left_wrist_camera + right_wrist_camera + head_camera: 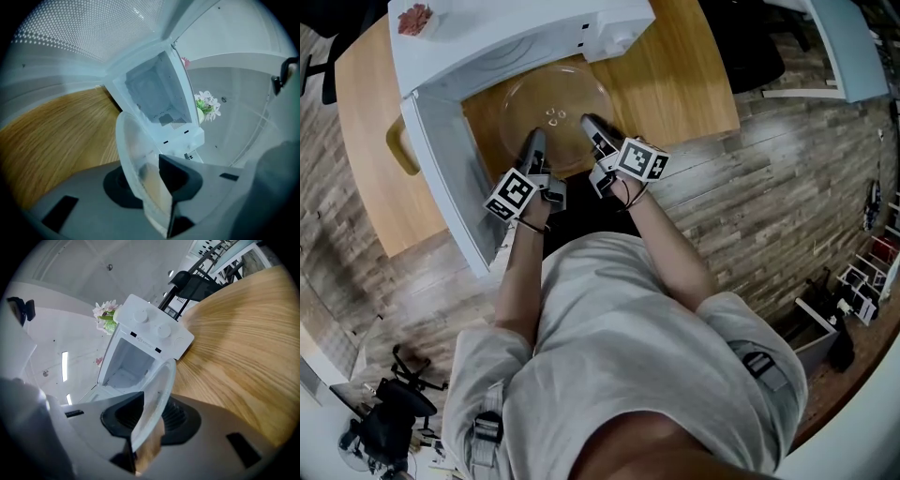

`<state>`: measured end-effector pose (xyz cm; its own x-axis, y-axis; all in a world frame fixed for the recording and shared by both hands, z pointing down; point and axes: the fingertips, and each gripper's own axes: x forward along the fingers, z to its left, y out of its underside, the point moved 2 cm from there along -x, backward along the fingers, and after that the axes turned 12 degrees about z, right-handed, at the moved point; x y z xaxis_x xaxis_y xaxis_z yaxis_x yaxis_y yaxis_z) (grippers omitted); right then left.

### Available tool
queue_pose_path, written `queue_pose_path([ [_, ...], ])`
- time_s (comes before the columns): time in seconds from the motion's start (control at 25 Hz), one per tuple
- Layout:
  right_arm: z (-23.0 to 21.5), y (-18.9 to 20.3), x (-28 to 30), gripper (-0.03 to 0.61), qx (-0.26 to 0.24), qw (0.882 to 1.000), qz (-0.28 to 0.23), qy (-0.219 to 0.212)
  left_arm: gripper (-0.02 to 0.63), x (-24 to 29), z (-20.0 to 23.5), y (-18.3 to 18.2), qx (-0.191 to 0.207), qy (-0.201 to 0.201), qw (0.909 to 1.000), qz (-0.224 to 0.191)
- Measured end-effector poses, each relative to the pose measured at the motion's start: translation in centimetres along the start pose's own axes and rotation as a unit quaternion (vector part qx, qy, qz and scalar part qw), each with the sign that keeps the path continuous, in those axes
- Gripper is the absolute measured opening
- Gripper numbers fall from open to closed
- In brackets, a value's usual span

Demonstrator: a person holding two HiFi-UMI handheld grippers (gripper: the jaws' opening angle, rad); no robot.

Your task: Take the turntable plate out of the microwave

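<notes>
The clear glass turntable plate (558,112) hangs above the wooden table, just in front of the white microwave (516,28), outside its cavity. My left gripper (532,142) is shut on the plate's near left rim and my right gripper (591,125) is shut on its near right rim. In the left gripper view the plate's edge (133,154) runs between the dark pads, with the empty cavity (154,91) beyond. The right gripper view shows the plate's rim (157,397) pinched the same way and the microwave (145,341) behind it.
The microwave door (455,178) stands open to the left of the plate. The wooden table (684,75) stretches to the right of the microwave. A bunch of flowers (105,315) stands beside the microwave. Black chairs (192,282) stand past the table's far edge.
</notes>
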<state>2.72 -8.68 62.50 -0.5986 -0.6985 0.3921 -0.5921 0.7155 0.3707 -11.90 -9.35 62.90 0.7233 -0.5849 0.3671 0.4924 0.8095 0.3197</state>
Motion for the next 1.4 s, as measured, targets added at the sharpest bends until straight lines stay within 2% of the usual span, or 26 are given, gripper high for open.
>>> queue_pose_path([
  [0.16, -0.5, -0.3, -1.7, 0.114, -0.009, 1.0, -0.009, 0.014, 0.109, 0.0, -1.1, 0.9, 0.003, 0.006, 1.0, 0.004],
  [0.56, 1.6, -2.5, -5.5, 0.117, -0.052, 0.998, -0.02, -0.011, 0.113, -0.2, -5.4, 2.2, 0.009, 0.026, 0.9995, -0.017],
  [0.8, 3.0, -3.9, -7.7, 0.12, -0.074, 0.996, -0.025, -0.034, 0.113, -0.6, -8.4, 2.8, 0.027, 0.035, 0.9983, -0.037],
  [1.16, 6.0, -5.5, -10.0, 0.12, -0.108, 0.992, -0.029, -0.064, 0.114, -2.1, -12.2, 2.6, 0.048, 0.048, 0.9952, -0.07],
  [1.28, 7.5, -5.9, -10.3, 0.12, -0.118, 0.99, -0.038, -0.071, 0.114, -3.0, -12.8, 1.8, 0.062, 0.047, 0.9938, -0.079],
  [1.4, 9.1, -6.7, -10.7, 0.118, -0.131, 0.987, -0.051, -0.078, 0.114, -3.5, -14.3, 0.7, 0.074, 0.063, 0.9913, -0.089],
])
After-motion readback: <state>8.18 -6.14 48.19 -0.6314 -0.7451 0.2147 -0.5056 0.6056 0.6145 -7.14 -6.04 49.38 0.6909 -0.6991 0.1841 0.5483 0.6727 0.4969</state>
